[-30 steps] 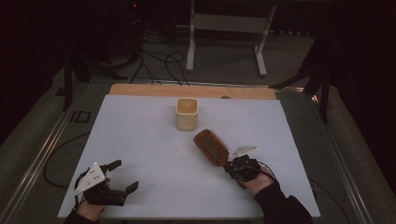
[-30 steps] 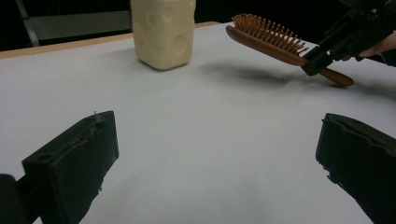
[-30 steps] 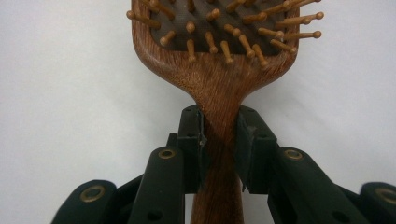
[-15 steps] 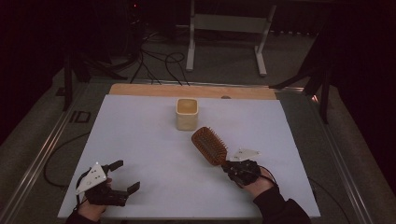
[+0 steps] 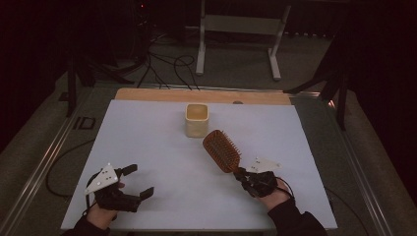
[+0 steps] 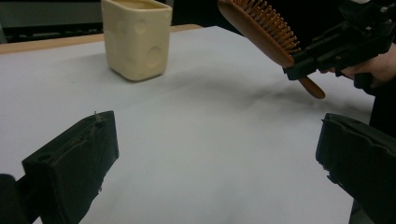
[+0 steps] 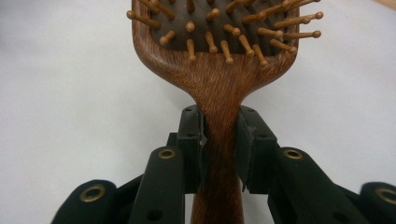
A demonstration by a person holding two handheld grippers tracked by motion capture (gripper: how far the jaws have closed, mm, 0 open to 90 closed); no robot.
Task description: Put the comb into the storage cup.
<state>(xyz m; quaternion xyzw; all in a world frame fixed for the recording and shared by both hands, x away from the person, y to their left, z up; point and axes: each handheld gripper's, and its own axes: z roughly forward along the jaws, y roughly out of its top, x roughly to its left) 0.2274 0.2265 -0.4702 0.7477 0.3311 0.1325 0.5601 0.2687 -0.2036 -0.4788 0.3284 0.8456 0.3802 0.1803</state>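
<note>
- Right gripper (image 5: 244, 173) jaws clamped on hairbrush (image 5: 222, 150) handle, head lifted off desk (image 5: 162, 147).
- Left gripper (image 5: 140, 181) jaws released, holding nothing.
- Likely next: carry brush to cream cup (image 5: 196, 120), aligning with its mouth.

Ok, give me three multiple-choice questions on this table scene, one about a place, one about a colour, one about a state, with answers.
1. Where is the cup?
A. at the back of the table, beyond the brush
B. between the left tongs' jaws
C. on the floor

2. What colour is the brush?
A. blue
B. brown
C. white

3. How do the left tongs stand?
A. shut on the cup
B. shut on the brush
C. open, holding nothing

Answers: 1 A, the cup stands past the brush head in the high view. 2 B, its wood is brown. 3 C, bare table shows between the jaws; the right tongs clamp the brush handle.
</note>
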